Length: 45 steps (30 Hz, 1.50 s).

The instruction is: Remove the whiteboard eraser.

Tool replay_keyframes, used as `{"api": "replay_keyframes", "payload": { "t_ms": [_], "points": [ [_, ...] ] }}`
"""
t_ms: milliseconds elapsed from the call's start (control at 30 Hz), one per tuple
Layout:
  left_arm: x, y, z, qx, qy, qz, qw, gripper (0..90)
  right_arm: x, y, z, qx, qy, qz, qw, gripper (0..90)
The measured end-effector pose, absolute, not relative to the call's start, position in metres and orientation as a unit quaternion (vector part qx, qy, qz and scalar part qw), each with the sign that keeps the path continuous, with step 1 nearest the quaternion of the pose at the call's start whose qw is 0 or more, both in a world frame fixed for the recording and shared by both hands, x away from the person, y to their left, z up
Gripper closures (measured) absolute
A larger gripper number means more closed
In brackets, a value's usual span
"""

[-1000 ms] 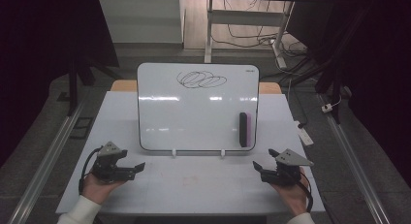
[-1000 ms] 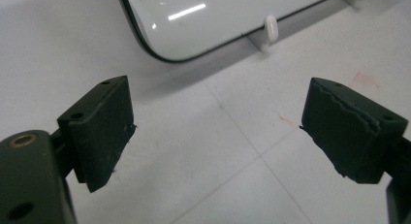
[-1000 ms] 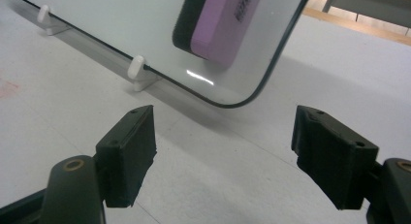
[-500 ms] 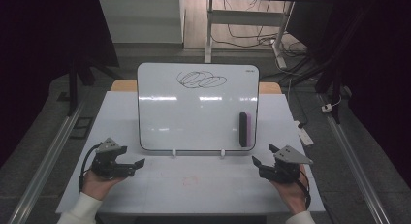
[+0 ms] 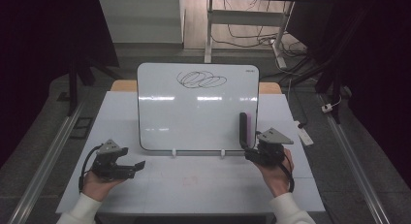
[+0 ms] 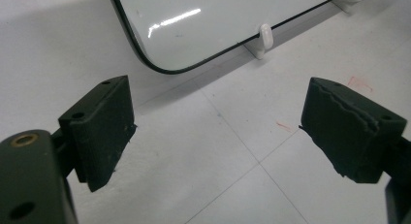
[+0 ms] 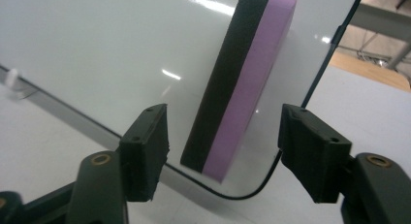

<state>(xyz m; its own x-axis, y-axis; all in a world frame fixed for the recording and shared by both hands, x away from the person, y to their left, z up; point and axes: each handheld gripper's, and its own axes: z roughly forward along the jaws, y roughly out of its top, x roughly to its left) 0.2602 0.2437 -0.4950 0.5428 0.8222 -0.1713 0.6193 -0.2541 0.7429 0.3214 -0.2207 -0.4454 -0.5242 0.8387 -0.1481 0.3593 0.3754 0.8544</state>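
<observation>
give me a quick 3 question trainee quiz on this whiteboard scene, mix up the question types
1. True or false: the right tool is shut on the eraser.
2. Multiple choice: where on the whiteboard is the scribble? A) near the top edge B) bottom left corner C) under the eraser
3. Fill in: the eraser's two layers are black and ______.

Key:
1. False; its jaws stand open on either side of the eraser's lower end, apart from it.
2. A
3. purple
</observation>
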Motion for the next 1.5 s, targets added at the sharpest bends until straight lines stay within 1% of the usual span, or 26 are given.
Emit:
{"api": "replay_keyframes", "payload": {
  "t_ms": [233, 300, 333, 600, 1033, 1500],
  "points": [
    [0.261, 0.242, -0.496, 0.782, 0.463, 0.129, 0.397, 12.6, 0.329, -0.209, -0.454, 0.399, 0.768, 0.399, 0.301, 42.1],
    [0.260, 0.241, -0.497, 0.783, 0.463, 0.132, 0.395, 12.4, 0.330, -0.207, -0.457, 0.401, 0.773, 0.391, 0.299, 42.1],
    [0.260, 0.241, -0.497, 0.783, 0.463, 0.134, 0.394, 12.4, 0.330, -0.207, -0.457, 0.402, 0.773, 0.385, 0.307, 43.5],
    [0.261, 0.242, -0.498, 0.778, 0.469, 0.135, 0.395, 12.4, 0.333, -0.211, -0.458, 0.401, 0.765, 0.394, 0.313, 53.5],
    [0.260, 0.244, -0.498, 0.777, 0.470, 0.136, 0.396, 12.5, 0.329, -0.210, -0.459, 0.422, 0.751, 0.392, 0.322, 64.3],
    [0.259, 0.246, -0.499, 0.775, 0.472, 0.134, 0.398, 13.0, 0.327, -0.214, -0.461, 0.422, 0.743, 0.402, 0.329, 68.1]
  ]
}}
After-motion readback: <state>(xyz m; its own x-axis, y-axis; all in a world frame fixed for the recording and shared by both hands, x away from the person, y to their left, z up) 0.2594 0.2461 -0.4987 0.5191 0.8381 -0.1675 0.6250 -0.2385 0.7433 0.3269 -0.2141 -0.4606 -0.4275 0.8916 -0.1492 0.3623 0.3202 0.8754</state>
